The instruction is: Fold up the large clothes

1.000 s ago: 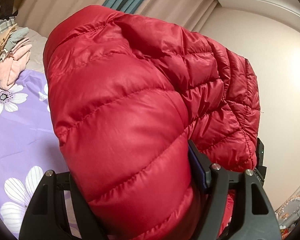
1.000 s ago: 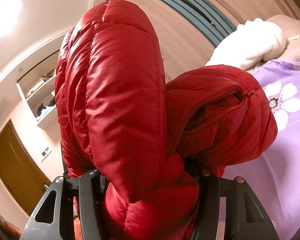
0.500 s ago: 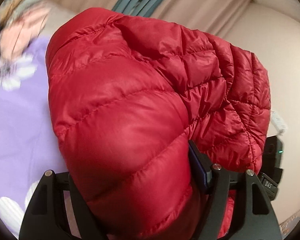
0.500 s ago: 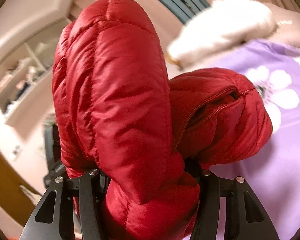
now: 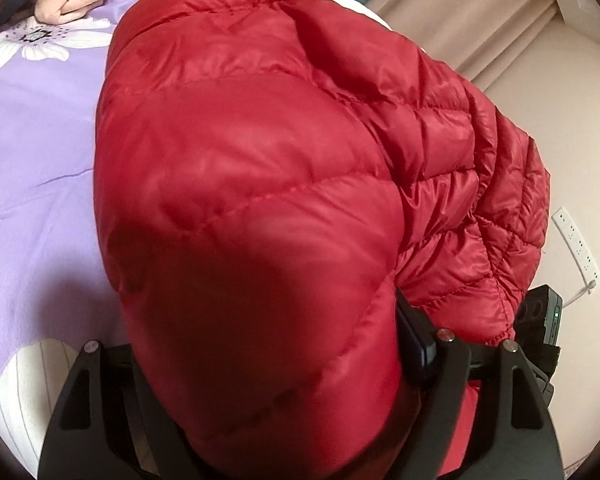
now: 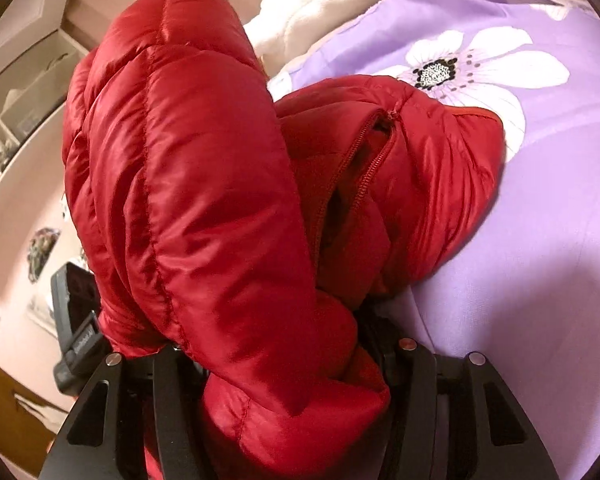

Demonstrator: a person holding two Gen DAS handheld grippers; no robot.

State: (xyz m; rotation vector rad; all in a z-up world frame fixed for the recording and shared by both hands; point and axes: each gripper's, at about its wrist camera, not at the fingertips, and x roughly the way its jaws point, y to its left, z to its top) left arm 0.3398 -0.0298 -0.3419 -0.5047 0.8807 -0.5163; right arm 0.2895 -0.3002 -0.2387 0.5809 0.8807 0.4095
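Red quilted puffer jacket [image 5: 260,208] bulges up between both tools, held above a lilac bedsheet with white flowers [image 6: 540,220]. Left gripper [image 5: 276,392] pinches a thick fold; right gripper [image 6: 296,400] clamps another bunch beside the open zipper [image 6: 364,184]. Beige curtains [image 5: 480,20] hang behind.

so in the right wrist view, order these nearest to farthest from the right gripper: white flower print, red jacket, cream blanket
1. Red jacket: clamped in the right gripper, bulging up over it.
2. White flower print: on the purple bedsheet, ahead to the right.
3. Cream blanket: at the top of the view, beyond the flower.
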